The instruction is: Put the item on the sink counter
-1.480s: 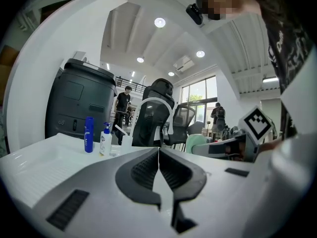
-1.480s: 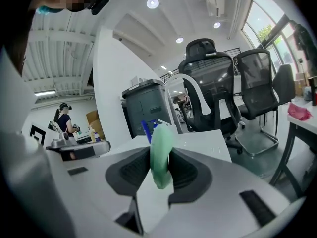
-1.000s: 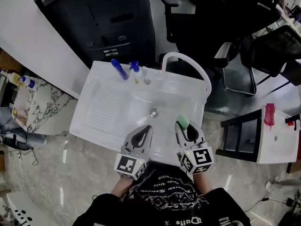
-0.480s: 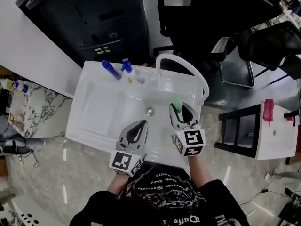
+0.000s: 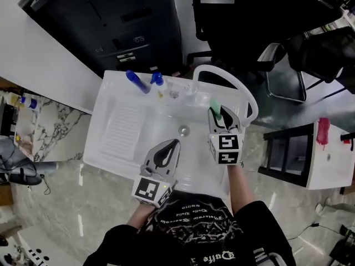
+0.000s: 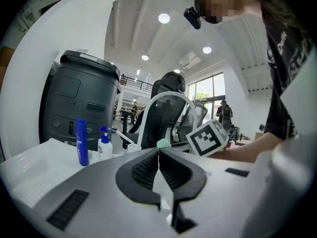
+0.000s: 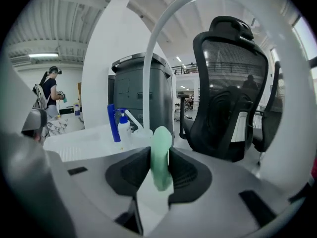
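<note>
A pale green, soft, rounded item sticks out from the jaws of my right gripper, which is shut on it. That gripper hangs over the back right part of the white sink's basin, close under the arched white tube. My left gripper is shut with nothing in it, over the basin's near edge. In the left gripper view the green item and the right gripper's marker cube show just past the jaw tips.
A ribbed drainboard forms the sink's left half. A blue bottle and a white pump bottle stand at the back rim. The drain is mid-basin. A dark bin and office chairs stand behind.
My right gripper has carried the green item away from the person, from the basin's near right edge toward the back right, under the arched tube. The left gripper has shifted only a little.
</note>
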Tool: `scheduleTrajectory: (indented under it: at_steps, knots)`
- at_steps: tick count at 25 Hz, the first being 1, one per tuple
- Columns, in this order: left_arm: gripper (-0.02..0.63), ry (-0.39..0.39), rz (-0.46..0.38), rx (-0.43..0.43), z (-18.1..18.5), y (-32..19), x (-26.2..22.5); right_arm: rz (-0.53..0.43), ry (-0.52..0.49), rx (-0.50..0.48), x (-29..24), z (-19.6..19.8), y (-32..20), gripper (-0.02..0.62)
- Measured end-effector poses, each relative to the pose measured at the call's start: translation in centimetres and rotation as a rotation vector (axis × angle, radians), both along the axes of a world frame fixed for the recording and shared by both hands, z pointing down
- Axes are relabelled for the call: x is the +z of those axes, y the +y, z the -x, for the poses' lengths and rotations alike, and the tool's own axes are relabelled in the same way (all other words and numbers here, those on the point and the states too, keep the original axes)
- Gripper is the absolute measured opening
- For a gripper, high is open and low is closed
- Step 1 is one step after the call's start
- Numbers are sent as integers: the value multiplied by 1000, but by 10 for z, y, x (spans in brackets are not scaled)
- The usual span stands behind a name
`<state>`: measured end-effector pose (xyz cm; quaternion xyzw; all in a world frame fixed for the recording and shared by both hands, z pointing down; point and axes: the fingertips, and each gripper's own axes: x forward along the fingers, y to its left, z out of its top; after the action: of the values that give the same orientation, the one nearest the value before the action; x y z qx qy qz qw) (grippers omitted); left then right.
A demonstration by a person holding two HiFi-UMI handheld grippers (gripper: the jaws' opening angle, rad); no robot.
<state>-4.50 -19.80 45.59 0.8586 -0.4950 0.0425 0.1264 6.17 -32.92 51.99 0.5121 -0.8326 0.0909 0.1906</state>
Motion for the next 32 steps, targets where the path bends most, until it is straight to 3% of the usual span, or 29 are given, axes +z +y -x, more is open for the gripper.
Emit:
scheduleTrajectory:
  at_steps: [6,17,21,28,32]
  knots:
    - [8,-11,26,3,10,-3,6,34,73,22,22,1,-27,110]
    - [8,-27,33,11,25,-18,9,96,315,17,70,-7,-59,110]
    - [8,-21,43,17,25,-20,12,159,334,35,90,-10,-60,110]
    - [8,-13,46,28,23,-27,13,171,307,46,93,-4,-66,115]
    - [8,-15,51,26,23,-27,15,168,319,5,96,6,-64,121]
